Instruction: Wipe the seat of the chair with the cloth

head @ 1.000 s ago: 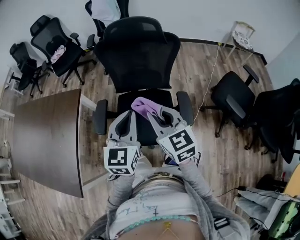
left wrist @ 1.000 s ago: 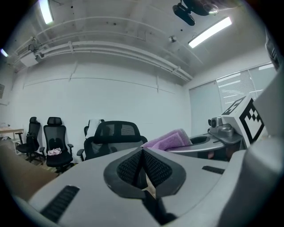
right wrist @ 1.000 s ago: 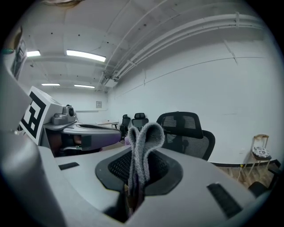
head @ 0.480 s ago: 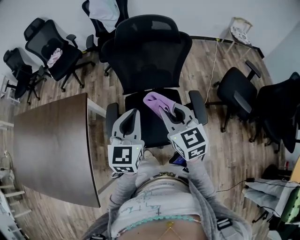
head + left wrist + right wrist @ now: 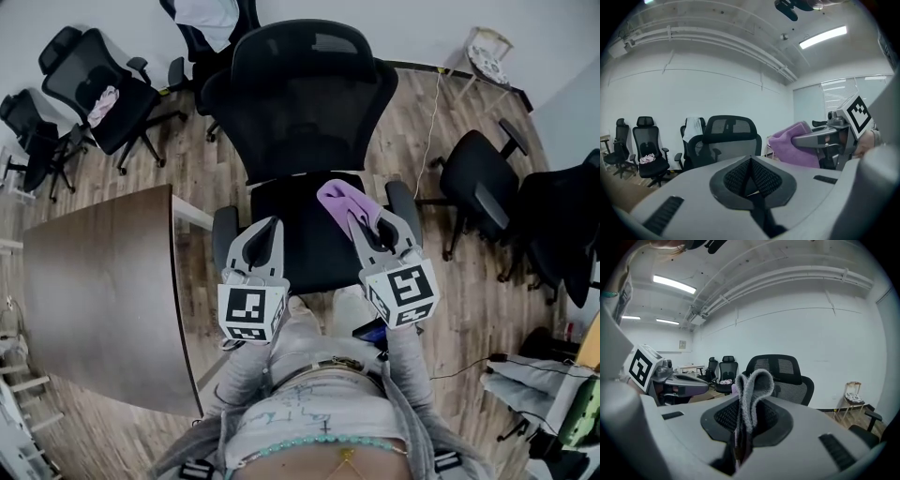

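A black office chair with a mesh back point(image 5: 314, 94) stands in front of me, its seat point(image 5: 300, 239) below both grippers. My right gripper point(image 5: 361, 217) is shut on a folded purple cloth point(image 5: 339, 199) and holds it over the right side of the seat, near the right armrest point(image 5: 398, 202). In the right gripper view the cloth point(image 5: 752, 390) sticks up from between the jaws as a loop. My left gripper point(image 5: 272, 225) hovers over the seat's left front, shut with nothing in it point(image 5: 750, 161). The left gripper view shows the cloth point(image 5: 792, 145) at the right.
A brown table point(image 5: 94, 291) stands close on the left. Other black office chairs stand at the back left point(image 5: 103, 84) and on the right point(image 5: 473, 187). A small white chair point(image 5: 487, 52) is at the far right wall. A cable runs across the wooden floor.
My right gripper has carried the cloth to the right, from the seat's middle toward the right armrest. The left gripper has stayed by the seat's left front.
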`<state>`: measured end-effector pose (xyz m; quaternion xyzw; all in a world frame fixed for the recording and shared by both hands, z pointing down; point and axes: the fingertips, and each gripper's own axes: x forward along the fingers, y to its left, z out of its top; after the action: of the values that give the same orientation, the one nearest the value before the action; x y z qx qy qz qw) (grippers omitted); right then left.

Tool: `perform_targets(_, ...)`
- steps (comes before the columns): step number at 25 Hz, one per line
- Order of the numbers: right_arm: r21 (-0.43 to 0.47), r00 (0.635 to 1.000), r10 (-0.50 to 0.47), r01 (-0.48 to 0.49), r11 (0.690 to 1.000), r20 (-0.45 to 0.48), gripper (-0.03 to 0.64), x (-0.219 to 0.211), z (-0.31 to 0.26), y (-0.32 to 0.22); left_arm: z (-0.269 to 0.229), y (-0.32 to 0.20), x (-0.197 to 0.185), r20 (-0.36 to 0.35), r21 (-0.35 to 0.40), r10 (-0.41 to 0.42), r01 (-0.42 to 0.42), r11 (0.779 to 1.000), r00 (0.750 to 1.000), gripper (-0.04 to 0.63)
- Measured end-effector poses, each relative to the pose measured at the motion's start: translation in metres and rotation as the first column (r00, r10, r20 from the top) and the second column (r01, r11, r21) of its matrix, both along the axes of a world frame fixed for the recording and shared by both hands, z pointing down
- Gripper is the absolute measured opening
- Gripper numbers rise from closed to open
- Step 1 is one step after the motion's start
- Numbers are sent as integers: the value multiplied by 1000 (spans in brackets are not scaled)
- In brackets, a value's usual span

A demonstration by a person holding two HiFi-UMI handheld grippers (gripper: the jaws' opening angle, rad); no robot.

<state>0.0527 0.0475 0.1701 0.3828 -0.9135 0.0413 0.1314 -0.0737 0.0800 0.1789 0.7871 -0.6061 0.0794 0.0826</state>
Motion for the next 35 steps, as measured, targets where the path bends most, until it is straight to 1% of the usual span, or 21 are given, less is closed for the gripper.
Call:
perform_targets(4,-10,1000,-20,20,1000,1,51,13,3,-26,9,-24,9,9,-38,-30,30,999,1000,0)
perform_targets(8,-2,999,-33,34,999,7,51,28,-1,-63,6,-52,23,28,-28,-46,47,999,999,0)
perform_targets(14,-12,998,-58,58,998,14,51,57,3,-106,10,-93,58,32,-65,-51,53,997,998,0)
perform_targets(18,-38,995,-91,92,995,27,51,70,18,-125,23,-108,79,42,-91,-69,73,993,997,0)
perform_targets(21,-60,993,-114,115,992,26,51,73,30,-135,33,-110,85,48,-117,-94,100,988,994,0)
perform_targets(24,-85,990,-140,142,986,26,51,65,39,-138,38,-104,79,52,-133,-122,128,983,991,0)
perform_targets(29,-101,987,-154,158,982,38,51,31,46,-129,53,-91,49,56,-166,-130,137,976,990,0)
perform_targets(32,-97,991,-127,130,987,33,51,9,49,-124,56,-89,28,47,-161,-93,99,982,995,0)
perform_targets(35,-101,997,-64,67,993,39,51,-7,52,-122,57,-91,11,50,-158,-23,30,987,998,0)
